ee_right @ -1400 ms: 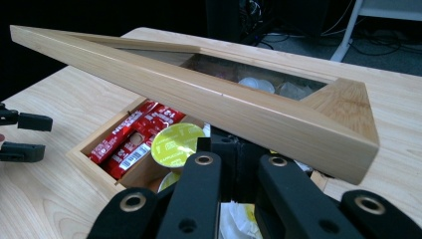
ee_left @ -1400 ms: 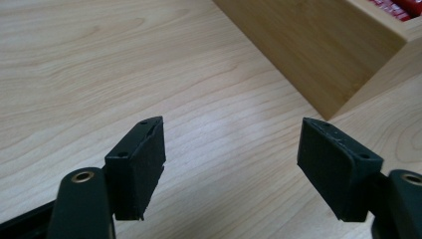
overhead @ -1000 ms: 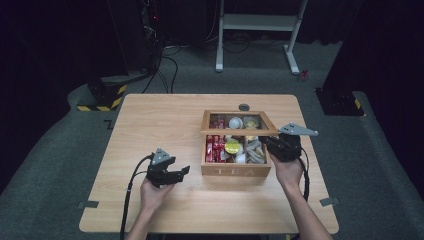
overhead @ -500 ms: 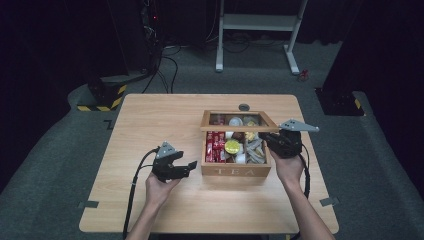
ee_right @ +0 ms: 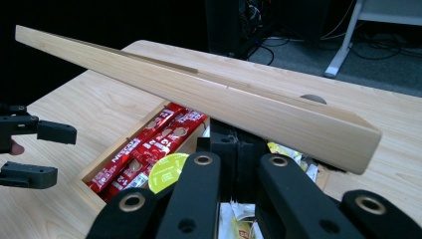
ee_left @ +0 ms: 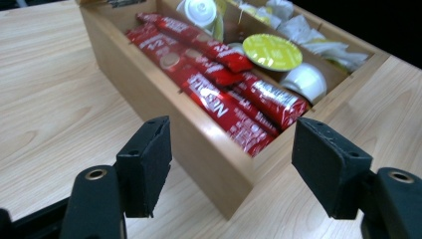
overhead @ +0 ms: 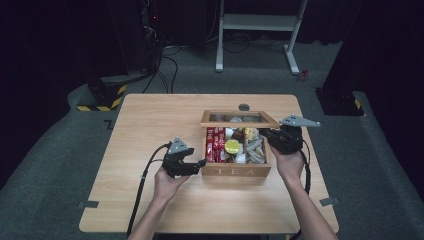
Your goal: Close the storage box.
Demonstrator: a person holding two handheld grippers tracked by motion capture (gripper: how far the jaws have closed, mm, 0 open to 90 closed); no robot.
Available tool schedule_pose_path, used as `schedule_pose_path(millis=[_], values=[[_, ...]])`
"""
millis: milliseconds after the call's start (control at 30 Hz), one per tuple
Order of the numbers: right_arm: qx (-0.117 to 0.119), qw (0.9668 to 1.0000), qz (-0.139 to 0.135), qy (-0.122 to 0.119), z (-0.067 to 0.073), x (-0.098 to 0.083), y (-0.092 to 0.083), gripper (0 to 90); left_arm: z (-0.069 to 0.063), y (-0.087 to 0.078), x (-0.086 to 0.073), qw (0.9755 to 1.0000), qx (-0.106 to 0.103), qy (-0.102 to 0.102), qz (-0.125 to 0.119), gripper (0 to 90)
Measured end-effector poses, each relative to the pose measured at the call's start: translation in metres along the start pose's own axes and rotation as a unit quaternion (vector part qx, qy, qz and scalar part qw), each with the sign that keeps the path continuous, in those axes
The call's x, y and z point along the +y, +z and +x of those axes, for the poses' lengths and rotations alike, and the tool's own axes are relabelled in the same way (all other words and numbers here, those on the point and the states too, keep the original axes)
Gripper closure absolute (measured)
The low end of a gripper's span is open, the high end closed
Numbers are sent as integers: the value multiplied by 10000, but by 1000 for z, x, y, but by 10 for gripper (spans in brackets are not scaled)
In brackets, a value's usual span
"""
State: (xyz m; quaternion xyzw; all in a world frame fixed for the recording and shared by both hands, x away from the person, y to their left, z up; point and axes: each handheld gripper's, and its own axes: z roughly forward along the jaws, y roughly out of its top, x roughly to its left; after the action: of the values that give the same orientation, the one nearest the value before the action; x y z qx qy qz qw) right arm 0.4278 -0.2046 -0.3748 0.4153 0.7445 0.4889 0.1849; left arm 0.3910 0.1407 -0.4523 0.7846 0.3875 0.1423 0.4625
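I see wooden tea box [overhead: 236,171] near table's front edge, lid [overhead: 239,118] raised at its far side. My left gripper [overhead: 199,163] sits just beside box's left wall, jaws part open, just been closing, nothing between pads; box's near corner lies ahead between them. My right gripper [overhead: 266,137] at box's right side, jaws shut, seemingly propping lid; red sachets [ee_left: 219,89] fill left compartment.

Both tongs are matte black: the left tongs [overhead: 199,162] carry square foam-like pads and brass-ringed rivets, with a black cable trailing back. The right tongs [overhead: 266,136] bear a grey three-cornered plate on top. The forearms are bare, without sleeves.
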Motion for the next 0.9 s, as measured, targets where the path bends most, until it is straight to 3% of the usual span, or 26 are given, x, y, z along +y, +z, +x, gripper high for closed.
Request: schedule_pose_path(millis=[67,300,900], values=[[3,10000,-1,17,0,1,0,894,-1,2,2,10000,-39,-45,-30,324],[-25,10000,-14,-10,-1,6,1,887,-11,12,13,9996,17,285,29,328],[-54,10000,-63,9,-3,14,2,890,-27,41,40,9978,-63,645,156,291]])
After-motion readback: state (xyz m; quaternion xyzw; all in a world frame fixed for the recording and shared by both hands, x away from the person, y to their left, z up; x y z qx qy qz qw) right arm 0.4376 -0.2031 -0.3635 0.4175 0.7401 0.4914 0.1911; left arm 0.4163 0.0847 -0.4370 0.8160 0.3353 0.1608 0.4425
